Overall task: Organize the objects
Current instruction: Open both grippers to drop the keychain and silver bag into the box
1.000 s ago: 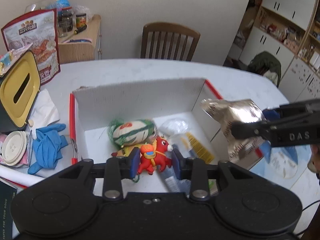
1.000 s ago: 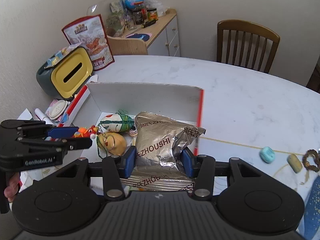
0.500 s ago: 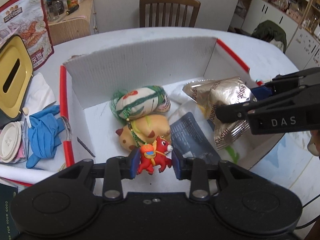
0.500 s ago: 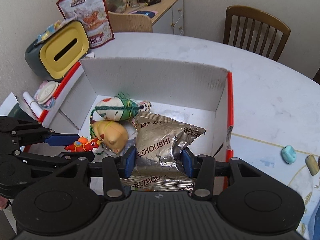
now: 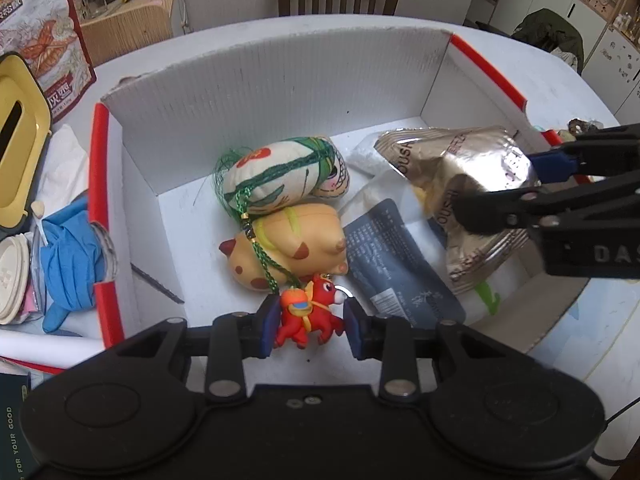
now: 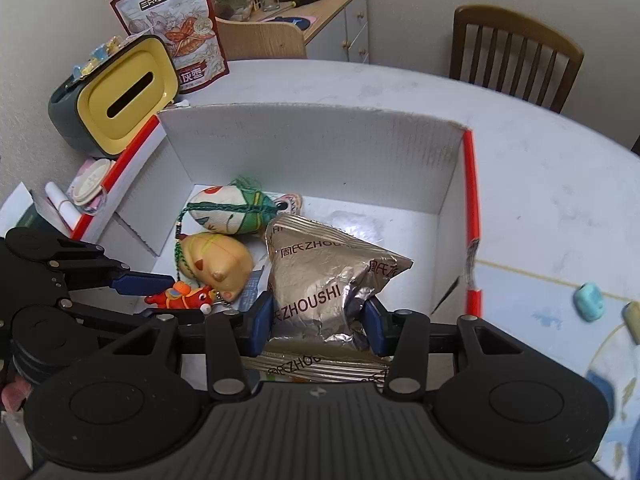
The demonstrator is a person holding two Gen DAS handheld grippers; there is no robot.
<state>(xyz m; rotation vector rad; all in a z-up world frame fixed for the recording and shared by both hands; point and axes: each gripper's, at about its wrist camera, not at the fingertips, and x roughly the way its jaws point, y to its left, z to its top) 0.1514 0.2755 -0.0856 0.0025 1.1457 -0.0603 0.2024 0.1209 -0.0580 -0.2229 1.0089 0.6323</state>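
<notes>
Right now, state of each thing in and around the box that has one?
left gripper: shut on the red horse toy, low inside the box
right gripper: shut on the silver snack bag, over the box
cardboard box: open, holds several items
green-and-white pouch: lying in the box
yellow plush: lying in the box, against the pouch
dark blue packet: flat on the box floor

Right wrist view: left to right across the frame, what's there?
Left tool holding the red horse toy → tan plush → silver foil bag in the right tool → red right edge of the box → teal object on the table.
</notes>
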